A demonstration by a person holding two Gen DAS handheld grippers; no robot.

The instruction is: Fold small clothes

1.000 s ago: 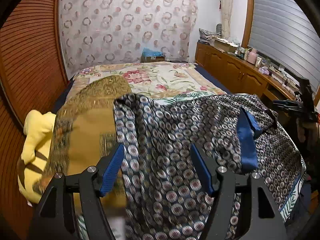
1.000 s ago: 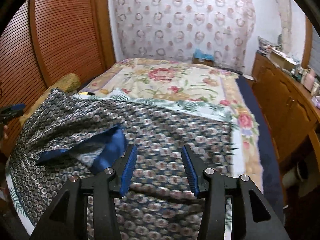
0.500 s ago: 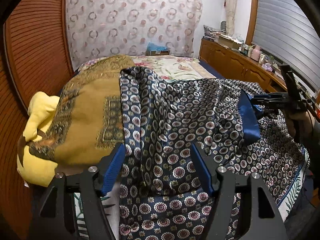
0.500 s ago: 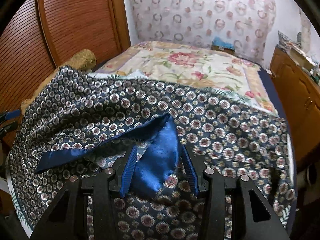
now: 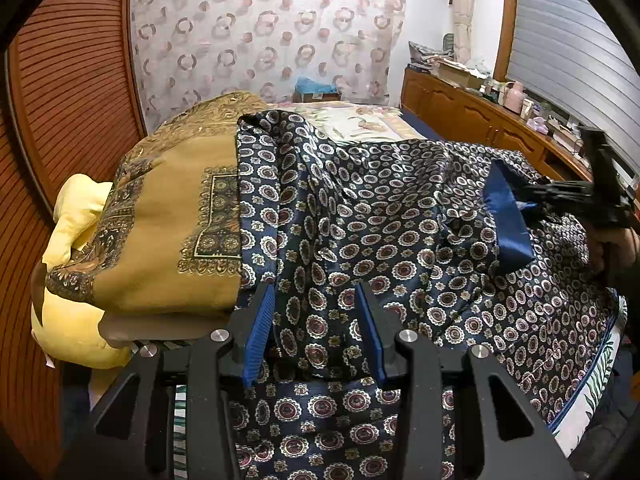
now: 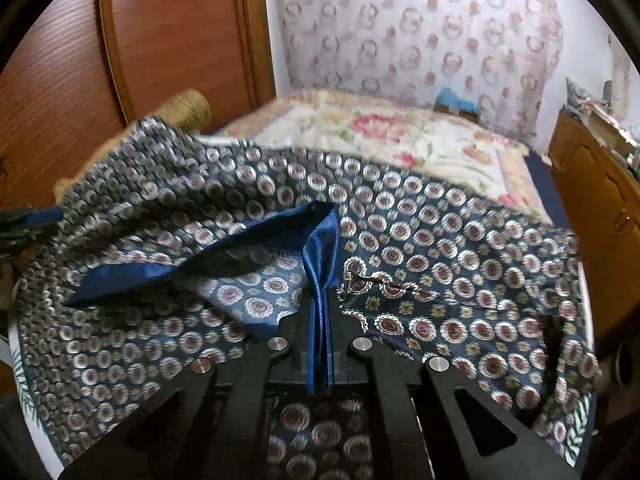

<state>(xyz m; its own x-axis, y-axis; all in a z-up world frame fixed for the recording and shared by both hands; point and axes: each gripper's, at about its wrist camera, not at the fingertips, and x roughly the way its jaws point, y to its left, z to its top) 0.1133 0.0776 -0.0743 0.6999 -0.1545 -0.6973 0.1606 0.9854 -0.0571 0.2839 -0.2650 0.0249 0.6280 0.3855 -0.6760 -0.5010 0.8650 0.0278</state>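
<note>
A dark blue garment [image 5: 400, 240] printed with round medallions lies spread over the bed, and it also fills the right wrist view [image 6: 440, 240]. Its shiny blue hem [image 6: 320, 248] stands up in a fold, and my right gripper [image 6: 320, 300] is shut on that fold. In the left wrist view the right gripper [image 5: 536, 200] holds the same hem [image 5: 506, 216] at the right. My left gripper [image 5: 316, 320] sits low over the garment's near left part. Its jaws are closing around a raised ridge of the fabric, with a thin dark gap still beside the left pad.
A mustard patterned cloth [image 5: 172, 232] lies over a yellow cushion [image 5: 76, 216] left of the garment. The floral bedspread [image 6: 380, 136] stretches to the curtained wall. A wooden cabinet [image 5: 460, 108] lines the right side, and a slatted wooden door [image 6: 160, 40] the left. A hand [image 5: 612, 244] holds the right gripper.
Both grippers came down closer to the garment. The right jaws went from open to shut on the blue hem. The left jaws narrowed around a fold of fabric.
</note>
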